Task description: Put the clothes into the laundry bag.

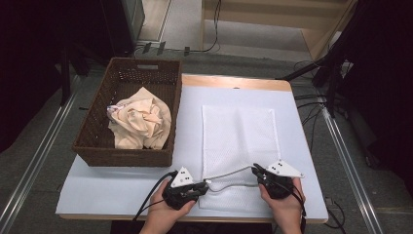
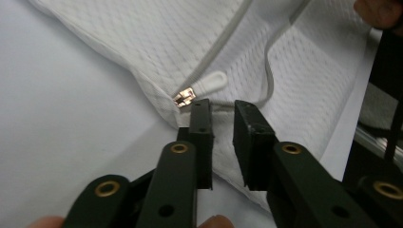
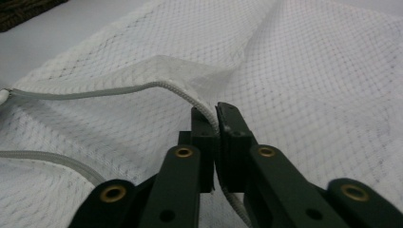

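A white mesh laundry bag (image 1: 238, 131) lies flat on the pale table (image 1: 122, 187), its zipper partly undone along the near end. My left gripper (image 1: 204, 184) sits at the bag's near left corner. In the left gripper view, my left gripper (image 2: 222, 107) stands open just short of the metal zipper slider (image 2: 184, 98) and its white pull tab (image 2: 212, 82), with nothing pinched. My right gripper (image 1: 255, 171) is at the near right, and in the right gripper view my right gripper (image 3: 215, 111) is shut on the bag's raised zipper edge (image 3: 119, 90).
A brown wicker basket (image 1: 122, 157) stands on the table's left side, holding a crumpled cream garment (image 1: 141, 122). The table's near edge runs just below both hands. Cables and stand legs (image 1: 321, 73) lie on the floor to the right.
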The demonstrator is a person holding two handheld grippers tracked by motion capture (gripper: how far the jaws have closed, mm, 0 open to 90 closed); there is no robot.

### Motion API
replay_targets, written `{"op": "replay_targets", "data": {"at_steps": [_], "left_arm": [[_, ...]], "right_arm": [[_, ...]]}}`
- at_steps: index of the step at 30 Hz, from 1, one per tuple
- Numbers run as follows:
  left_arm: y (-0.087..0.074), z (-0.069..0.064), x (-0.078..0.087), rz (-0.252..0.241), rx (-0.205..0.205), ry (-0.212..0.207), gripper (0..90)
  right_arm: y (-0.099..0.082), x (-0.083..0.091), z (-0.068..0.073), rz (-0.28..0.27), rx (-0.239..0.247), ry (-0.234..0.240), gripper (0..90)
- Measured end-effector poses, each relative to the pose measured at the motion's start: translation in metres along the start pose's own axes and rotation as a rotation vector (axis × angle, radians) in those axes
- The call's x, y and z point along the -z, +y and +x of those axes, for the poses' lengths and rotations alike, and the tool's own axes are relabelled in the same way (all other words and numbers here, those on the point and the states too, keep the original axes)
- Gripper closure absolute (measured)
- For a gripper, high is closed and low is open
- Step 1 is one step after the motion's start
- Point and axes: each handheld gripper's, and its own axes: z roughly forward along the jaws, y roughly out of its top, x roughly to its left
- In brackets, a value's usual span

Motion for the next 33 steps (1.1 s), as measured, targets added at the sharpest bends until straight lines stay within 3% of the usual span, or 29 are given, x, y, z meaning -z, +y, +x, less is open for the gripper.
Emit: {"op": "replay_targets", "data": {"at_steps": [4,6,7,8,9,10,12,13,16,17,20,22,23,25,28,29,32,33], "left_arm": [[0.006,-0.006,0.017,-0.081,-0.021,0.01,47.0],[0.013,-0.009,0.027,-0.104,-0.013,0.012,37.2],[0.021,-0.012,0.038,-0.136,-0.015,0.036,31.8],[0.021,-0.012,0.038,-0.136,-0.015,0.036,27.6],[0.026,-0.014,0.045,-0.146,-0.028,0.062,27.6],[0.03,-0.015,0.051,-0.159,-0.031,0.077,15.0],[0.041,-0.011,0.069,-0.204,-0.024,0.099,8.2],[0.041,-0.011,0.069,-0.204,-0.024,0.099,4.5],[0.053,0.008,0.09,-0.25,0.003,0.141,0.0],[0.053,0.008,0.09,-0.25,0.003,0.141,0.0],[0.062,0.029,0.111,-0.302,0.048,0.184,0.0],[0.064,0.034,0.114,-0.304,0.049,0.192,0.0],[0.069,0.045,0.119,-0.304,0.077,0.231,0.0],[0.071,0.052,0.121,-0.305,0.084,0.24,0.0],[0.077,0.074,0.129,-0.315,0.129,0.298,0.0],[0.077,0.074,0.129,-0.315,0.129,0.298,0.0],[0.085,0.091,0.133,-0.308,0.144,0.363,0.0],[0.085,0.091,0.133,-0.308,0.144,0.363,0.0]], "right_arm": [[-0.003,-0.001,-0.003,-0.005,-0.016,0.013,89.1],[-0.003,-0.001,-0.003,-0.008,-0.02,0.014,89.0],[-0.002,-0.001,-0.002,-0.009,-0.017,0.014,89.0],[-0.002,-0.001,-0.002,-0.01,-0.016,0.017,89.0],[-0.002,-0.001,-0.002,-0.01,-0.016,0.017,89.0],[-0.002,-0.001,-0.001,-0.009,-0.021,0.02,89.0],[-0.002,-0.002,-0.001,-0.007,-0.023,0.021,89.0],[-0.003,-0.002,-0.001,-0.007,-0.023,0.021,89.0],[-0.002,-0.002,0.0,-0.008,-0.021,0.021,89.0],[-0.002,-0.002,0.0,-0.01,-0.019,0.021,89.0],[-0.002,-0.001,0.001,-0.014,-0.016,0.023,89.0],[-0.002,-0.001,0.001,-0.014,-0.016,0.024,89.0],[-0.002,-0.001,0.0,-0.014,-0.016,0.024,89.0],[-0.002,-0.001,0.001,-0.015,-0.015,0.025,89.0],[-0.002,0.0,0.001,-0.018,-0.01,0.025,89.0],[-0.002,0.0,0.001,-0.018,-0.01,0.025,89.0],[-0.003,0.0,0.002,-0.022,-0.007,0.028,89.0],[-0.003,0.0,0.002,-0.022,-0.007,0.028,89.0]]}}
